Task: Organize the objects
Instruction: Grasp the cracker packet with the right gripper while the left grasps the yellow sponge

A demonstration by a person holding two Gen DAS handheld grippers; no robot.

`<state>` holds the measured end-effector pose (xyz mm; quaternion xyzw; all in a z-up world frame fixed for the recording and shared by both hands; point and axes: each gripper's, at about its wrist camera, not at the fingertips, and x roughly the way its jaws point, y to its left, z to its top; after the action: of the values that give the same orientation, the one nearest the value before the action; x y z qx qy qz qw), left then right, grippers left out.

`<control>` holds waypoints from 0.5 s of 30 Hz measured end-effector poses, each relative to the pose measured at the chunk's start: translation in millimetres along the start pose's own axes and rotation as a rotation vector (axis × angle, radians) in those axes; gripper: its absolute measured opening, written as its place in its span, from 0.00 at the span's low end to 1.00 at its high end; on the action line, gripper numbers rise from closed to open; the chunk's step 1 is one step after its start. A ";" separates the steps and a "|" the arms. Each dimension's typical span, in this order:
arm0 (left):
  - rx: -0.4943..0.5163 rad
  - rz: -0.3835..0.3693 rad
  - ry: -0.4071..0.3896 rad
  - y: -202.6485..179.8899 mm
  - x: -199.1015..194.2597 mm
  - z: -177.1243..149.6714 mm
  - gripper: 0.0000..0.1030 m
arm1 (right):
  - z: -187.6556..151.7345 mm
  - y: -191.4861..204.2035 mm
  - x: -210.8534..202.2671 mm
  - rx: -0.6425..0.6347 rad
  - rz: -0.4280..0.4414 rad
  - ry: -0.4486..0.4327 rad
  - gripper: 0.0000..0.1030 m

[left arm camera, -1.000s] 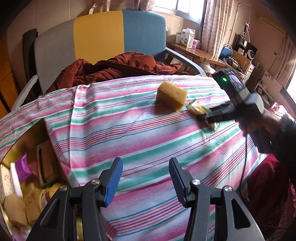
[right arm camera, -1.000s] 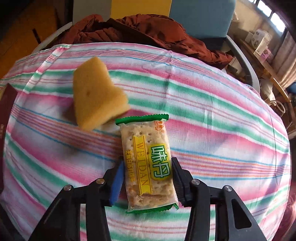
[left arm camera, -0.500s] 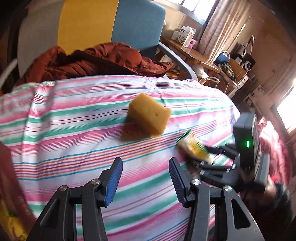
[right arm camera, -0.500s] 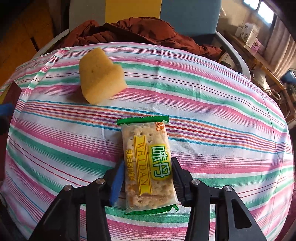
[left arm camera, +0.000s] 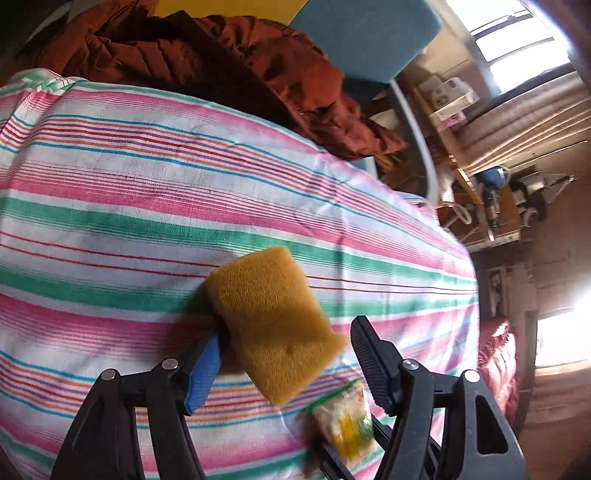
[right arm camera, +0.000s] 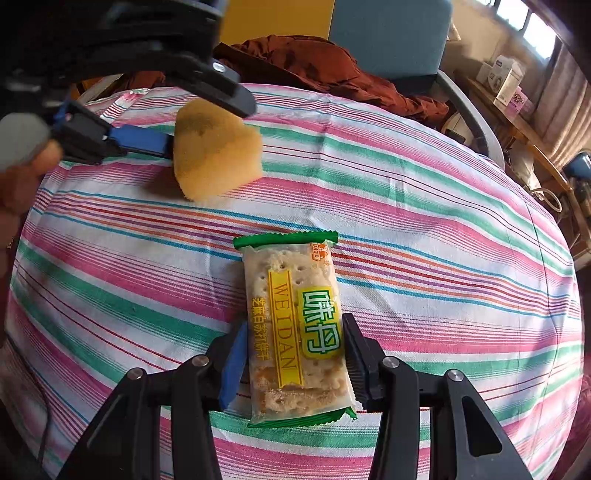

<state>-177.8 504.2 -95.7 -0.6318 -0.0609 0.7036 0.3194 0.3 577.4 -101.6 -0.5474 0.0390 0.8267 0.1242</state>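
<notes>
A yellow sponge (left arm camera: 273,325) lies on the striped cloth (left arm camera: 147,206). My left gripper (left arm camera: 284,354) is open around it, one finger on each side, the blue pad (left arm camera: 205,373) close to its left face. The sponge also shows in the right wrist view (right arm camera: 214,151), between the left gripper's fingers (right arm camera: 140,140). My right gripper (right arm camera: 293,354) is shut on a packet of crackers (right arm camera: 295,328) with green ends and a yellow label, held just above the cloth. The packet also shows in the left wrist view (left arm camera: 343,424), blurred, below the sponge.
A rust-brown jacket (left arm camera: 207,62) lies on a blue and yellow chair (right arm camera: 388,33) behind the cloth. A wooden side table with boxes (right arm camera: 506,81) stands at the right. The cloth drops away at its right edge (left arm camera: 469,295).
My left gripper has moved forward to the sponge and now straddles it. My right gripper still holds the cracker packet and has drawn back a little from the sponge.
</notes>
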 end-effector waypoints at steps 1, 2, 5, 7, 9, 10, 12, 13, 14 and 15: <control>-0.013 0.022 0.007 1.6 6.2 0.6 0.66 | 0.2 -0.1 0.2 -0.002 0.000 -0.001 0.47; -0.039 0.011 0.015 5.1 11.4 0.9 0.66 | 0.8 -0.1 0.5 -0.004 -0.001 -0.002 0.47; 0.016 0.015 -0.009 4.0 11.8 -1.7 0.61 | 0.7 0.5 0.4 -0.010 -0.003 -0.003 0.47; 0.073 -0.004 -0.017 4.7 7.6 -9.6 0.55 | 0.9 0.3 0.5 -0.013 -0.001 -0.008 0.47; 0.131 -0.006 -0.043 6.8 -3.6 -18.9 0.52 | 1.1 -0.4 0.5 -0.015 -0.004 -0.015 0.47; 0.172 0.015 -0.065 8.2 -11.3 -25.0 0.51 | 0.9 -0.4 0.0 -0.019 -0.009 -0.020 0.47; 0.238 0.043 -0.095 12.3 -25.1 -39.7 0.51 | 1.4 -0.5 -0.9 -0.027 -0.024 -0.030 0.47; 0.268 0.058 -0.105 15.1 -32.2 -48.0 0.51 | 1.8 -1.3 -1.9 -0.027 -0.029 -0.036 0.47; 0.292 0.072 -0.115 17.6 -38.6 -56.3 0.51 | 2.1 -2.2 -4.1 -0.024 -0.031 -0.048 0.47; 0.311 0.082 -0.127 21.6 -45.7 -64.3 0.51 | 2.6 -3.1 -7.4 -0.019 -0.028 -0.065 0.47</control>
<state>-126.3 442.6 -80.0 -0.5310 0.0545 0.7554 0.3800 1.5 579.7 -93.6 -0.5220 0.0193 0.8425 0.1318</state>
